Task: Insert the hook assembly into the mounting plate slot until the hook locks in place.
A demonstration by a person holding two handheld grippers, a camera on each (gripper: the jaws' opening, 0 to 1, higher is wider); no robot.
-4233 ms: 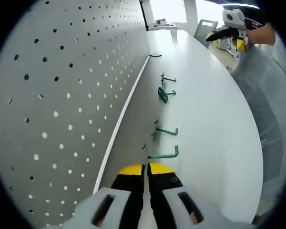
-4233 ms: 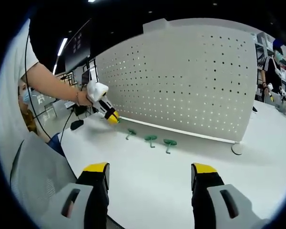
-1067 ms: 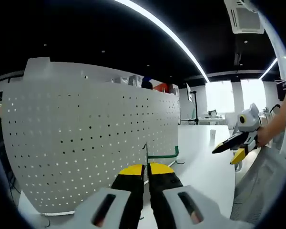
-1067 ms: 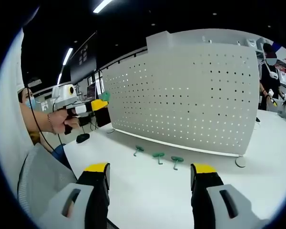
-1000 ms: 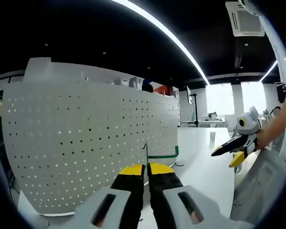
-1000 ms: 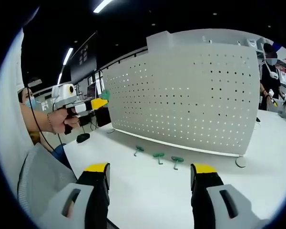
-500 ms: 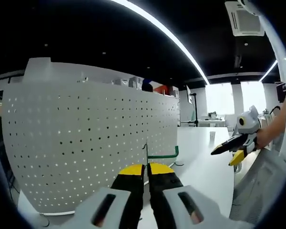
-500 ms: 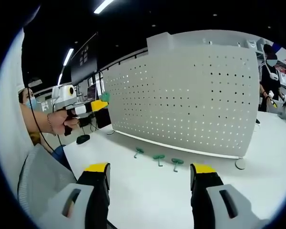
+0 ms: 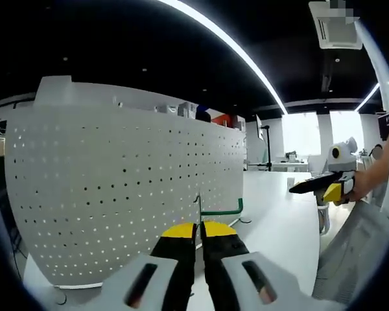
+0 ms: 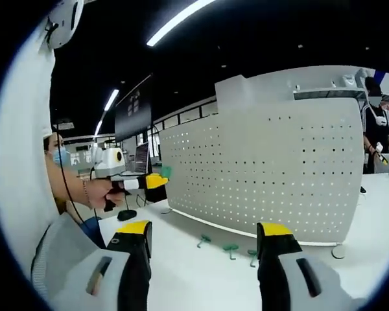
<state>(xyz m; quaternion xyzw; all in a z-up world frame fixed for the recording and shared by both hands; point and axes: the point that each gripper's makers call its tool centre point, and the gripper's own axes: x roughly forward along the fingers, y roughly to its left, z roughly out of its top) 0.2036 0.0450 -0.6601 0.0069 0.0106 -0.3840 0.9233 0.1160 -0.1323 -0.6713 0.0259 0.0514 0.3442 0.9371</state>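
Before the pegboard (image 9: 117,194), the left tool (image 9: 198,228) grips a green hook (image 9: 219,210).

The perforated mounting plate (image 9: 117,194) before me looks like matt white painted sheet metal, and the counter (image 10: 207,272) under it is smooth, white and faintly sheeny. The hook (image 9: 220,210) pinched in my left hand-held gripper (image 9: 198,228) is thin wire with a glossy green coating, as are the three spare hooks (image 10: 231,249) lying on the counter. Both hand-held grippers have matt grey plastic bodies, black jaws and yellow tips; my right hand-held gripper (image 10: 204,228) looks the same.
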